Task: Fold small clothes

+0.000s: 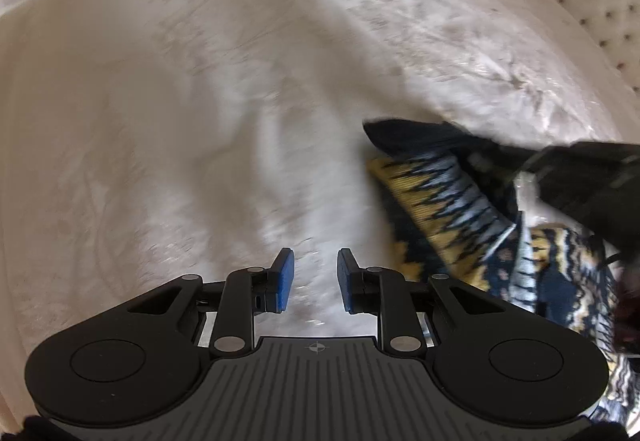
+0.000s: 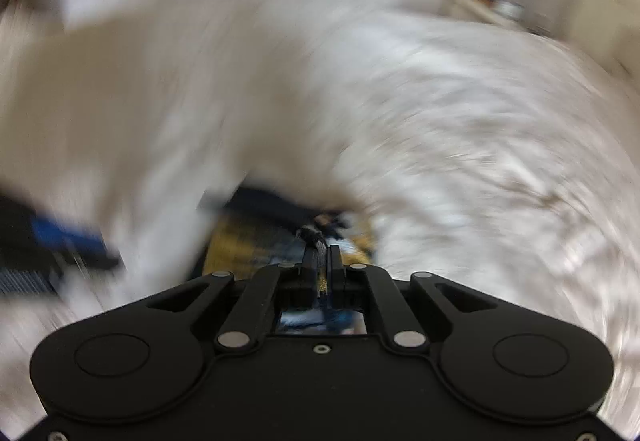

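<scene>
Left tongs hang over bare white bedspread, blue pads a narrow gap apart, nothing between them, no cloth touching. Just to their right lies the patterned knit garment, navy, mustard and pale grey zigzag, bunched rather than flat, with a dark ribbed edge toward the middle of the bed. Further right, the right tongs reach in over it; in the right wrist view their jaws are pinched together on a tuft of the knit, fabric showing between the pads and below them. That view is heavily blurred, so which part of the garment is gripped cannot be told. Tufted headboard at far right, behind. Step in hand, as I judge it: right side has taken a first hold, garment not yet spread or folded. Next move likely calls for the left tongs to shift right, pinch a free edge, and both to draw the knit flat on the bed before any fold.
</scene>
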Demonstrator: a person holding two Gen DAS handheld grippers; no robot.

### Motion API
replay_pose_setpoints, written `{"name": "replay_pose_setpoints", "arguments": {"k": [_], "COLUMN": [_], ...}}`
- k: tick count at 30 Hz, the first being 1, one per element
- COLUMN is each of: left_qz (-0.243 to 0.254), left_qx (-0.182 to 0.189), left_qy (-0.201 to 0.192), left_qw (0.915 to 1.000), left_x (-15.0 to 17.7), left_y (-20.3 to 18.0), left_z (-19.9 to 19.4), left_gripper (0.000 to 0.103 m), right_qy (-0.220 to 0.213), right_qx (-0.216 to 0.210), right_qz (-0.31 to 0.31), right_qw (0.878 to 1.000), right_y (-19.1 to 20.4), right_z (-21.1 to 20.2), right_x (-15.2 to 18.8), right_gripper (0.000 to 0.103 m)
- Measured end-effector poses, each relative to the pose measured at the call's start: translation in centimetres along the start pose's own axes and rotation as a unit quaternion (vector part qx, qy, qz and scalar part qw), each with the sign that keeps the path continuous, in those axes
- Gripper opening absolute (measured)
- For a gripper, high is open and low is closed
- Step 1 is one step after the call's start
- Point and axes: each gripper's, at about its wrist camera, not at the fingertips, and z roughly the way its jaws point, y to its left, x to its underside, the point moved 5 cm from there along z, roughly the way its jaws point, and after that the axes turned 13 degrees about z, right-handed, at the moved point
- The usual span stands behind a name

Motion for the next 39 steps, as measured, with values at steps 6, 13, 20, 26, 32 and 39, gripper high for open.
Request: {"name": "replay_pose_setpoints", "arguments": {"k": [6,13,20,26,32,39], "left_qz": [0.058,0.123,0.216,0.260,0.271,0.274], "left_qx": [0.032,0.078,0.103,0.102,0.079,0.072], "left_qy": [-0.024,-0.044,-0.036,-0.005,0.046,0.063], "left_qw": [0.9975,0.9884,0.9703,0.9601,0.9581,0.9571], "left_x": [-1.4,-1.4,1.1,3.1,5.3,5.6], "left_y": [-5.1,-13.1,-21.3,-26.1,-27.1,-27.2], "left_z": [-0.6,-1.8,-1.9,1.0,4.5,6.1], "left_gripper": [0.023,0.023,0.023,0.023,0.023,0.024], "right_qy": [-0.090,-0.117,-0.048,0.030,0.021,-0.006], "right_qx": [0.017,0.133,0.185,0.178,0.162,0.199], "right_qz": [0.206,0.339,0.474,0.524,0.555,0.506], "right_qw": [0.974,0.924,0.859,0.832,0.816,0.839], "right_y": [-8.7,-18.5,-25.2,-27.2,-27.1,-30.7], "right_z": [-12.1,-23.8,-25.9,-23.1,-26.3,-27.8], "right_x": [-0.5,8.6,21.5,29.4,31.2,30.0], "right_gripper": [0.008,0.008,0.008,0.013,0.041,0.054]}}
